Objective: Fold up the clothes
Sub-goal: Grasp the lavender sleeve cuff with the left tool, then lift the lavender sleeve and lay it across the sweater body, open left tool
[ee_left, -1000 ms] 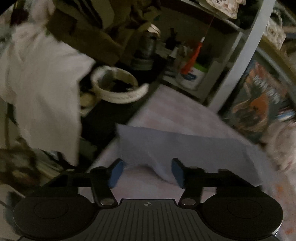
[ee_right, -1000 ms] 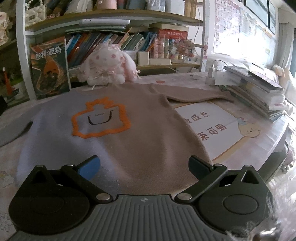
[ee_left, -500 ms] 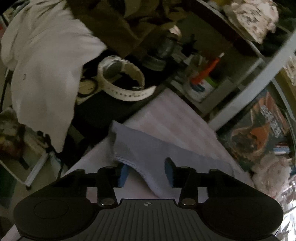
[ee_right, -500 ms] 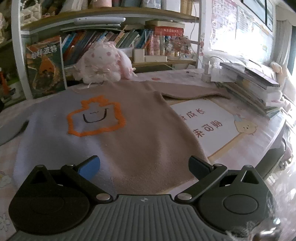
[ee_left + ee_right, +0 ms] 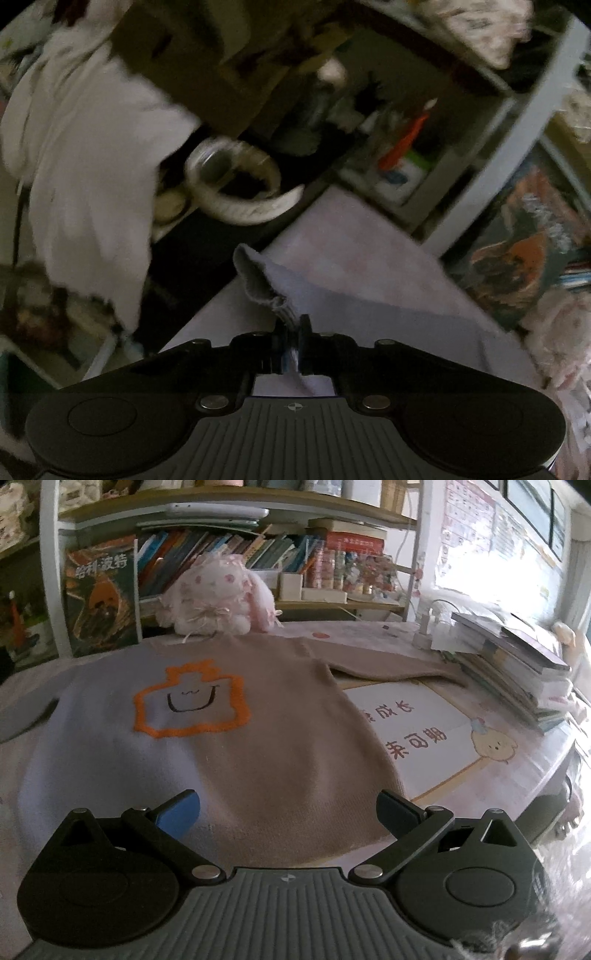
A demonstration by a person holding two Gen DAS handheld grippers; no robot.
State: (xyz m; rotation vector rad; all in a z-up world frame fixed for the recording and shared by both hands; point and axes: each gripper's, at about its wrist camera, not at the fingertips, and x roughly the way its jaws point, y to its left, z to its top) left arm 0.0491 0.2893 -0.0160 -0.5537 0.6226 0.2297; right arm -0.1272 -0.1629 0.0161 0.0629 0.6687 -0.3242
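The sweater [image 5: 229,746] lies spread flat on the surface [image 5: 517,775], its orange outline design facing up and one sleeve stretched toward the stack of books [image 5: 517,672]. The left gripper [image 5: 291,332] has just been closing and now its fingers are clenched on the pale cuff of the other sleeve [image 5: 266,284] at the surface's edge. The right gripper [image 5: 288,808] hovers over the hem, fingers spread wide with nothing between them, a plush rabbit [image 5: 214,594] beyond
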